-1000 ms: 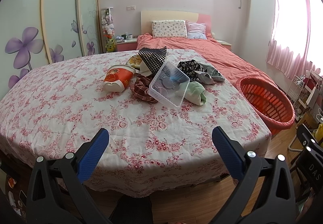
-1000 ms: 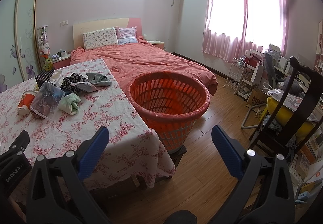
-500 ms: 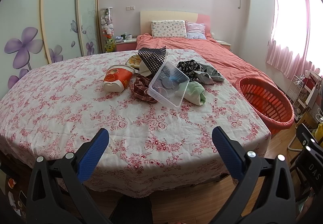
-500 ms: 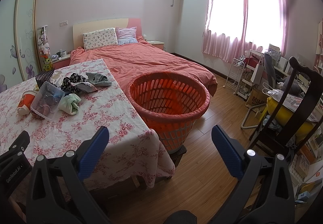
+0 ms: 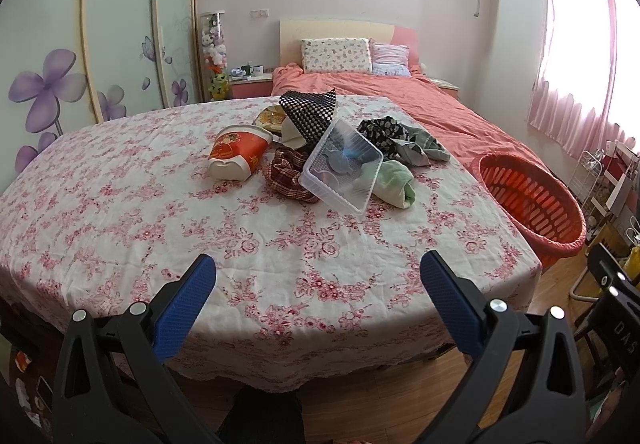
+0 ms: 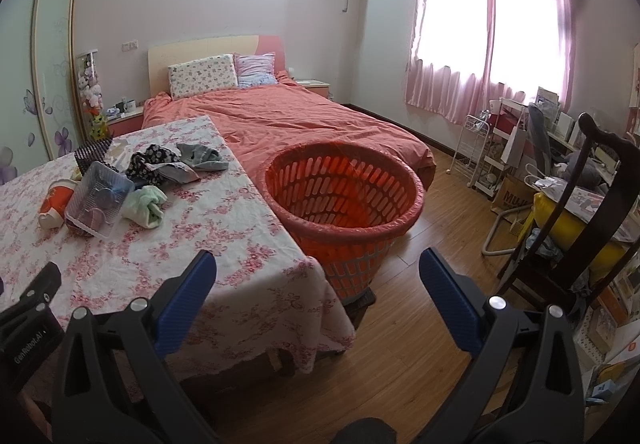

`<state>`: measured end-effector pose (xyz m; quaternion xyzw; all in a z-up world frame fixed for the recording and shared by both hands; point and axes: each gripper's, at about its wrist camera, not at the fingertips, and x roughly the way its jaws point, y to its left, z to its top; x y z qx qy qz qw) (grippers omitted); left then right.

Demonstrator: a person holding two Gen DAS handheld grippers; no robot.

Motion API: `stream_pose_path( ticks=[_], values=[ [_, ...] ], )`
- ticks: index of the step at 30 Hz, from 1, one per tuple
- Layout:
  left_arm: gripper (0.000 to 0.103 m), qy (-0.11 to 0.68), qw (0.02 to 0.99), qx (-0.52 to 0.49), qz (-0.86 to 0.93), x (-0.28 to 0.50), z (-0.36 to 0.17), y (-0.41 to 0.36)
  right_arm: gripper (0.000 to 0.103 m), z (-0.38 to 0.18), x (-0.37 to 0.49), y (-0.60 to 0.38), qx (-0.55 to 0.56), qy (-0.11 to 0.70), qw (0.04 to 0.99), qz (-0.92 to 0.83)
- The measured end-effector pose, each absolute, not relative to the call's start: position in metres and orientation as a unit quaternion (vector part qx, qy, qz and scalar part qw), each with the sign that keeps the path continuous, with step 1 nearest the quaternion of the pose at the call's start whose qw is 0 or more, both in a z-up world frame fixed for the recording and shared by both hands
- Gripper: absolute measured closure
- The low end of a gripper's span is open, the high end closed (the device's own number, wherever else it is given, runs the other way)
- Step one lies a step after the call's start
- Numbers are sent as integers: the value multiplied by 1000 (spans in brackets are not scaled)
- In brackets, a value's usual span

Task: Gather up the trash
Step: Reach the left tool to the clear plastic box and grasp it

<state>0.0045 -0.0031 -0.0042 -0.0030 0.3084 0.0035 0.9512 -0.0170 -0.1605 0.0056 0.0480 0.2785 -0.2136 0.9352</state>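
Left tongs (image 5: 318, 278): spread wide, blue pads far apart, gripping nothing, touching nothing. Held above the near edge of the bench (image 5: 120, 212), well short of the pile. Right tongs (image 6: 318, 276): equally wide open, empty, hanging over the wooden floor (image 6: 420, 344) off the bench's near right corner, beside the foot of the red basket (image 6: 344, 200).

Trash and clutter clustered past the bench's centre, toward its far side, on the pink floral cloth:
- Red-and-white paper cup (image 5: 236, 156), tipped on its side, at the pile's left edge.
- Clear plastic tray (image 5: 342, 164), tilted, propped against the pile, just right of the cup; small blue and clear bits inside, not identifiable.
- Plaid cloth (image 5: 286, 174), under the tray's left edge, touching it.
- Pale green cloth (image 5: 394, 184), bunched, touching the tray's right side.
- Black mesh piece (image 5: 310, 112), standing up behind the tray.
- Dark patterned and grey garments (image 5: 404, 138), behind the green cloth.
- Flat printed wrapper or plate (image 5: 272, 116), left of the mesh; cannot tell which.

Red basket: slotted, lined with a thin clear bag, standing on the floor just off the bench's right side, between bench and bed (image 6: 300, 120). Nothing discernible inside.
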Motion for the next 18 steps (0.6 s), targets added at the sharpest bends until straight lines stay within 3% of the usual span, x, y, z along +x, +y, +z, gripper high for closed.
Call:
stream_pose_path(
  ticks=[12,18],
  values=[
    [3,303,953,-9,-18,55,-1,22,6,-2,10,-143,68,288,942,-158],
    [15,316,948,-9,-40,106,1,20,16,-5,31,-142,67,295,943,-137]
  ],
)
